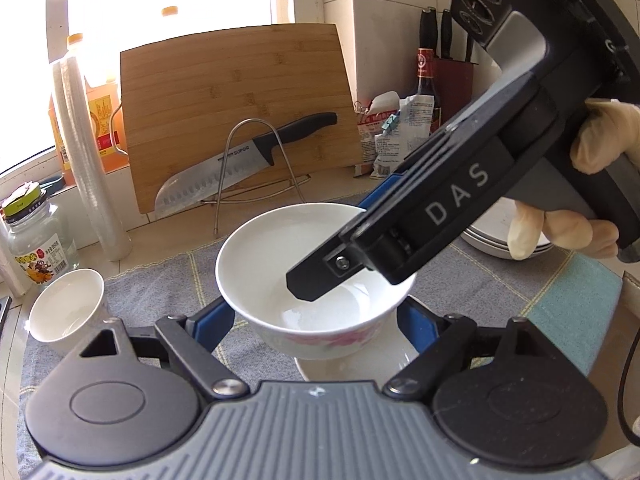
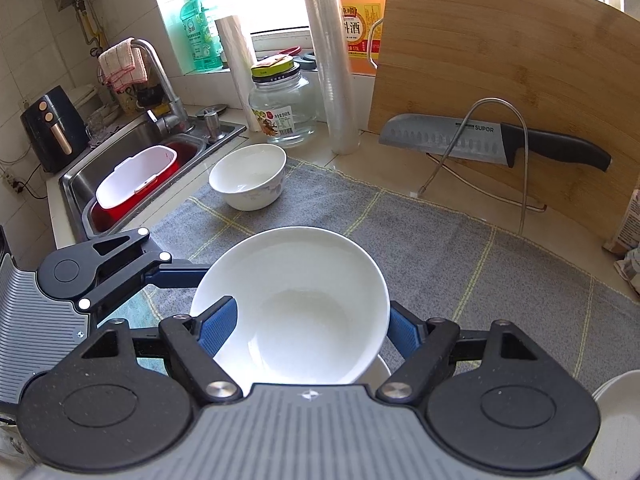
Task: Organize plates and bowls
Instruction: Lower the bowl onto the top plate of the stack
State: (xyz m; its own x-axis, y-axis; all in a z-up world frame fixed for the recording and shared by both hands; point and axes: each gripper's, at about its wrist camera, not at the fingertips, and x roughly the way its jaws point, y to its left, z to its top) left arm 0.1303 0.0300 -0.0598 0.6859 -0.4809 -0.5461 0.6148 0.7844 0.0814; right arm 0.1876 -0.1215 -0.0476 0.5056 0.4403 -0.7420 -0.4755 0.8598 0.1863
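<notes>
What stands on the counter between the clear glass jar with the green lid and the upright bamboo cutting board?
A tall roll of clear plastic film stands there, as the right wrist view shows.

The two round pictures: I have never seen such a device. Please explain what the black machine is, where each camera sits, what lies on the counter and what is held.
There is no robot: a person holds a two-finger gripper in each hand, each with a wide-angle camera looking along its fingers. One picture is from the left gripper, the other from the right gripper, carried by a gloved hand. On the counter lie a grey cloth, a second bowl and a knife before a cutting board. The right gripper clamps the white bowl's wall, one finger inside. The left fingers flank this bowl; whether they press, I cannot tell.
</notes>
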